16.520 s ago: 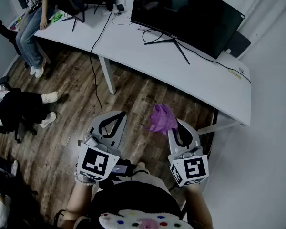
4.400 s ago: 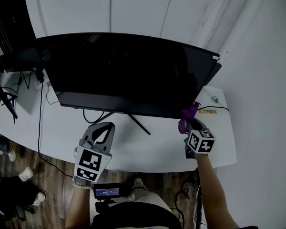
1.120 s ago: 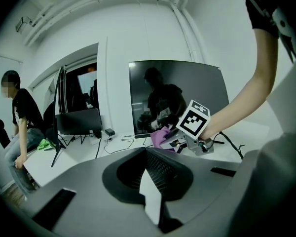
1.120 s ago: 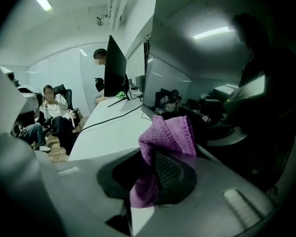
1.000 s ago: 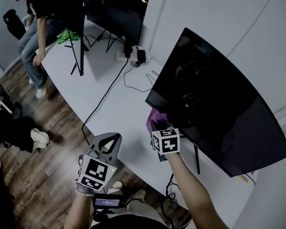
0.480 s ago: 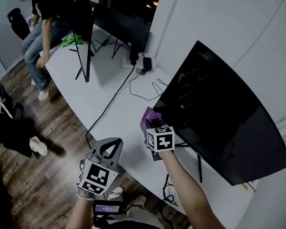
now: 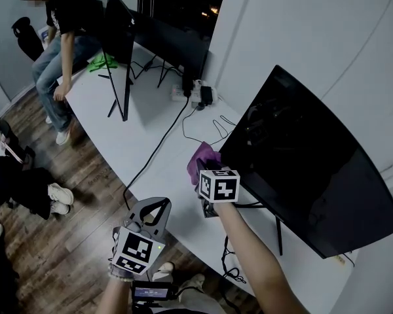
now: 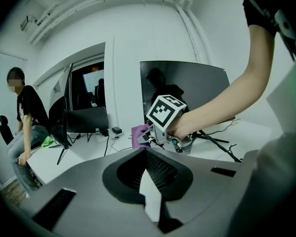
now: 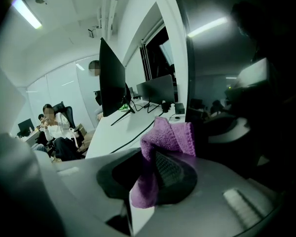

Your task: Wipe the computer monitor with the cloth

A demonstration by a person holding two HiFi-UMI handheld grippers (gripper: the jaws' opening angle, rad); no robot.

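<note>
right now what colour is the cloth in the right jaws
Purple; the cloth shows best in the right gripper view.

- A while back we stood away from the desk (image 7: pixel 150 129), both grippers low over the wooden floor. Now the right gripper (image 7: pixel 208 169) is raised to the curved monitor (image 7: pixel 308 169).
- The purple cloth (image 7: pixel 204 156) has travelled from the screen's lower right corner, where it was a few seconds ago, to its left edge.
- In the last second it has slid slightly further left along that edge.
- The left gripper (image 7: pixel 158 205), once beside the right one, now hangs well apart from it, near the desk's edge.
- Our head has turned left, so the second monitor (image 7: pixel 121 38) and the person (image 7: pixel 62 18) at the desk's far end sit further into view.
</note>
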